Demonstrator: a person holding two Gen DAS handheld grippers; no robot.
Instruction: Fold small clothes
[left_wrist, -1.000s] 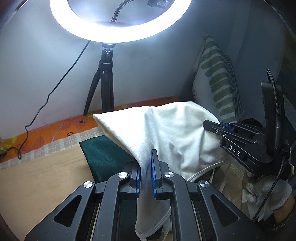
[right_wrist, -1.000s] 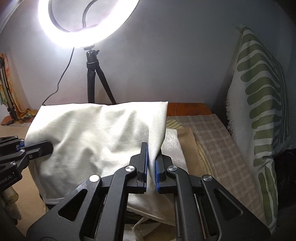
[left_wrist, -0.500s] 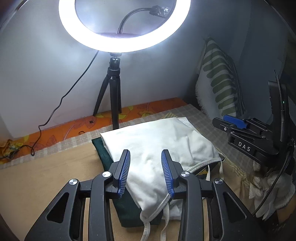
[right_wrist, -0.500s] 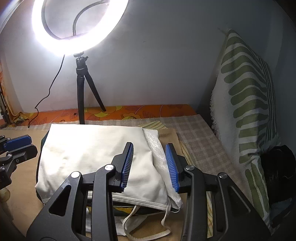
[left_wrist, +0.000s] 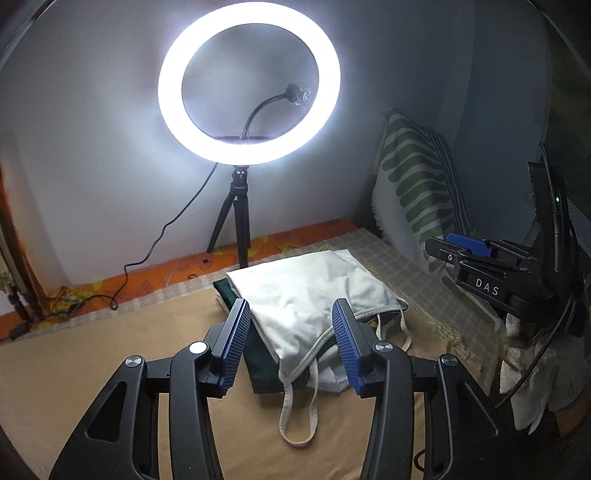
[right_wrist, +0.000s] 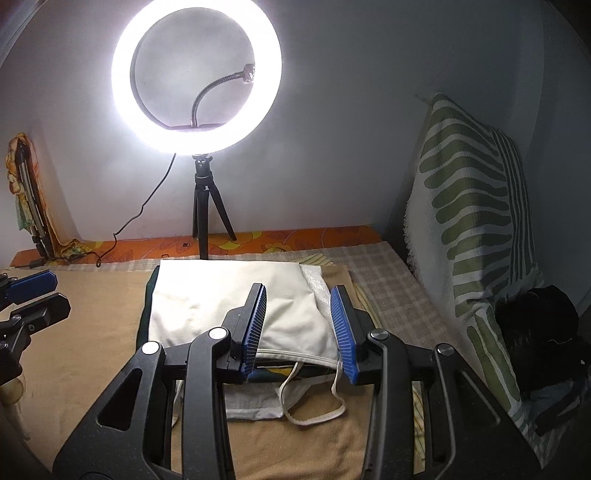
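A white strappy top (left_wrist: 310, 295) lies folded flat on a stack of other folded clothes; its straps (left_wrist: 299, 413) trail toward me. A dark green garment (left_wrist: 258, 358) shows under it on the left. The white top also shows in the right wrist view (right_wrist: 229, 299). My left gripper (left_wrist: 291, 343) is open and empty above the near edge of the stack. My right gripper (right_wrist: 299, 325) is open and empty above the near right corner. The right gripper shows at the right of the left view (left_wrist: 480, 266).
The stack sits on a tan blanket (left_wrist: 92, 350) over a checked cloth. A ring light on a black tripod (left_wrist: 240, 221) stands behind by the wall, its cable trailing left. A green-striped pillow (right_wrist: 476, 221) leans at the right.
Both grippers held the white top up by its corners, then laid it on the stack, opened and let go. They have since pulled back toward me and risen.
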